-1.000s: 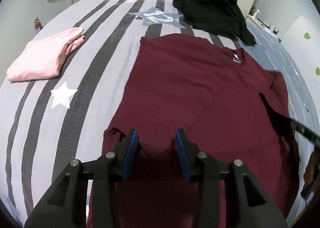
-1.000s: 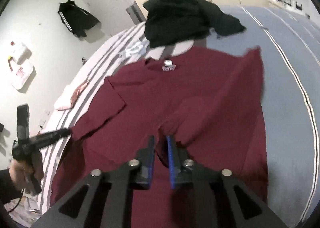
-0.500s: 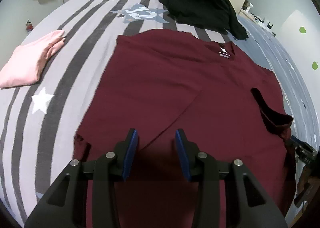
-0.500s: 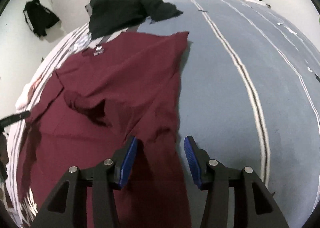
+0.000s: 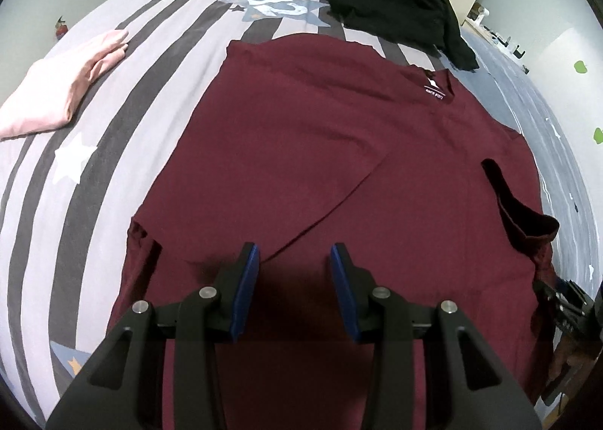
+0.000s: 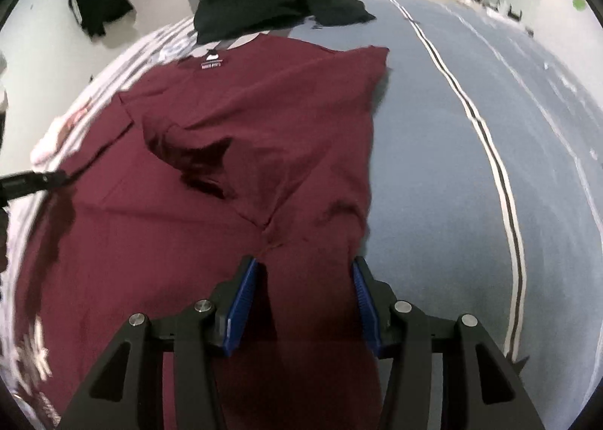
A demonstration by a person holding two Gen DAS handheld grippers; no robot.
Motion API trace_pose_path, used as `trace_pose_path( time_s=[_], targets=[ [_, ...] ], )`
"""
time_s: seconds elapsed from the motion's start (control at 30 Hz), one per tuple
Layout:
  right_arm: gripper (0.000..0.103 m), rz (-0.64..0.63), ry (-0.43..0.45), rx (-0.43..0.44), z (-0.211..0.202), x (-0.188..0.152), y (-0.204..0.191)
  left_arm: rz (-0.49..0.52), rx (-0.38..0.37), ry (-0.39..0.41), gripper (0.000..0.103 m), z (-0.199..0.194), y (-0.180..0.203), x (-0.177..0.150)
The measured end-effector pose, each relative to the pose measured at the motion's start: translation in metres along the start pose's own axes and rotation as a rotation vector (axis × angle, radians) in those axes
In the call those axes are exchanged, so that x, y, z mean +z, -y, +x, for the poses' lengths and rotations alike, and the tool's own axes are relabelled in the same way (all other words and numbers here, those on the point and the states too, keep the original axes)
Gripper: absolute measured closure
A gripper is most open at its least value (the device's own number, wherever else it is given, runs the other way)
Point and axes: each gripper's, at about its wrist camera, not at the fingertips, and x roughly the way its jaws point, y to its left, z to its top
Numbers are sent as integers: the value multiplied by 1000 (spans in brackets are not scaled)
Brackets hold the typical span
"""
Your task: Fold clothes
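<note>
While the maroon T-shirt (image 5: 301, 136) is lying spread on the bed (image 5: 124, 98), you are holding both grippers low over its near part. Your left gripper (image 5: 295, 260) is standing with its fingers (image 5: 247, 279) parted and nothing between the blue pads; the cloth is lying just beyond and under them, and a folded-over edge is running diagonally away from the tips toward the collar label (image 5: 434, 89). Left of those fingers the shirt's side edge is bunching a little against the striped bedcover, and further left a folded pink garment (image 5: 56, 91) is resting well apart from the shirt. Far ahead of the fingers a heap of black clothes (image 5: 392, 0) is sitting just past the collar.

Your right gripper (image 6: 304, 268) is also standing apart, its fingers (image 6: 241, 298) having just been opening, and no cloth is being pinched; the shirt (image 6: 245, 121) is lying loose below and between the pads, its right-hand edge running forward from the right finger. A folded-in sleeve (image 6: 196, 155) is lying ahead and to the left of these fingers, making a dark crease. Right of the fingers the plain blue blanket (image 6: 452, 166) with its thin stripes is showing. At the far left edge of this view the tip of your other gripper is reaching onto the shirt.
</note>
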Motion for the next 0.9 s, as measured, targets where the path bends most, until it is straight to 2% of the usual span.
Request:
trace_pose_path(
  time_s=[0.23, 0.37, 0.6, 0.7, 0.9],
  targets=[
    [58, 153, 27, -99, -5, 2, 51, -7, -2, 14, 67, -3, -4, 6],
    [59, 201, 18, -103, -8, -3, 79, -23, 0, 10, 67, -1, -5, 6],
    [59, 214, 19, -92, -9, -3, 79, 6, -6, 10, 67, 0, 3, 7],
    [58, 213, 54, -40, -20, -2, 72, 8, -13, 10, 67, 2, 5, 10],
    [59, 218, 35, -44, -5, -10, 81, 27, -11, 13, 67, 4, 11, 13]
  ],
)
